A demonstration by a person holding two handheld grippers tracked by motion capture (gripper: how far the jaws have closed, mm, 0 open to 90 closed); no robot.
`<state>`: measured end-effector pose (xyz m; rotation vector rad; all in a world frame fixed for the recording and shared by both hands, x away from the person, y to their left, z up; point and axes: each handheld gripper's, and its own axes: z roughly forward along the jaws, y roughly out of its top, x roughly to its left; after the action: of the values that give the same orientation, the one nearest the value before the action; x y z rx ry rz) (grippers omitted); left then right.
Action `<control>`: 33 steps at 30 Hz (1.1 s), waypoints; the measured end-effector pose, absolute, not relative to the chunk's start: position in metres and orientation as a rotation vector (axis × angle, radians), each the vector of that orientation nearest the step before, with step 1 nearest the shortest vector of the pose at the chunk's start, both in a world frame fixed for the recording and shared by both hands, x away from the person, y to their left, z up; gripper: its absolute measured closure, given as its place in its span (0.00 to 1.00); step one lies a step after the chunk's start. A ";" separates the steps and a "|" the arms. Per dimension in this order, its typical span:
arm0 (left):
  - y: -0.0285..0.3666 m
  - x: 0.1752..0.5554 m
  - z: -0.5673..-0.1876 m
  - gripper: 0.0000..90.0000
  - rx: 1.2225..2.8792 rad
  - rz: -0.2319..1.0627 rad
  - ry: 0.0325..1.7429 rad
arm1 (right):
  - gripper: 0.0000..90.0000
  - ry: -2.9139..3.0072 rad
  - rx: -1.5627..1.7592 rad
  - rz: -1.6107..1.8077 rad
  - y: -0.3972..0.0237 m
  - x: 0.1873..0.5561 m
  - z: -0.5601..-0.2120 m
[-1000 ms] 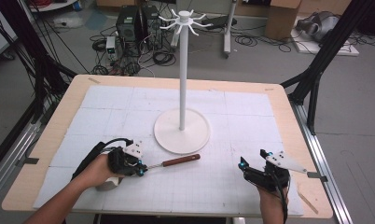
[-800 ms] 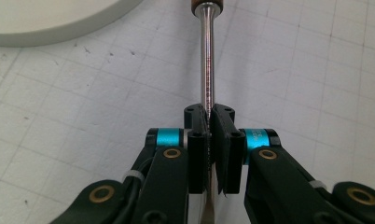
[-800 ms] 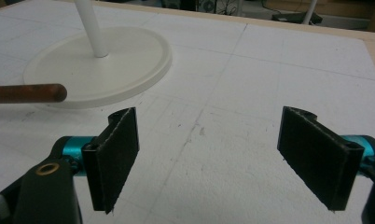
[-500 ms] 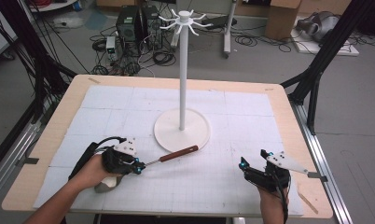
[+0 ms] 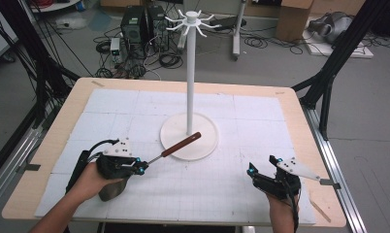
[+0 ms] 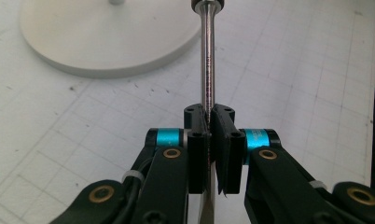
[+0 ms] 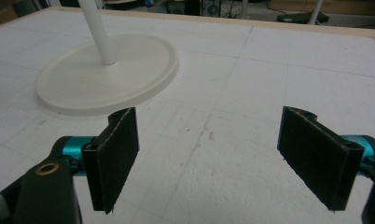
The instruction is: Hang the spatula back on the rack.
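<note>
Left gripper [image 5: 140, 166] clamps a tool [image 5: 176, 145] by its metal shaft, handle out ahead over the stand [image 5: 189, 137] base
Keep the pinch firm, since the heavy handle could tip it; right gripper [image 5: 261, 171] waits wide open and empty

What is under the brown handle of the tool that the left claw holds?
The brown handle hangs over the white round base of the hook stand; whether it touches cannot be told. The left claw grips the metal shaft. The base part beneath is covered.
</note>
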<state>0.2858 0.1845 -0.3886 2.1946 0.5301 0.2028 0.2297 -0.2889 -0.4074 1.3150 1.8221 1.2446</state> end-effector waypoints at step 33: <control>0.167 0.256 -0.373 0.93 1.765 0.419 0.604 | 0.19 2.046 0.925 1.556 -0.170 0.264 -0.335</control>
<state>0.2564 0.1673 -0.3730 1.7652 0.6040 0.4194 0.2637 -0.1704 -0.3355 0.9255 2.0461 1.5562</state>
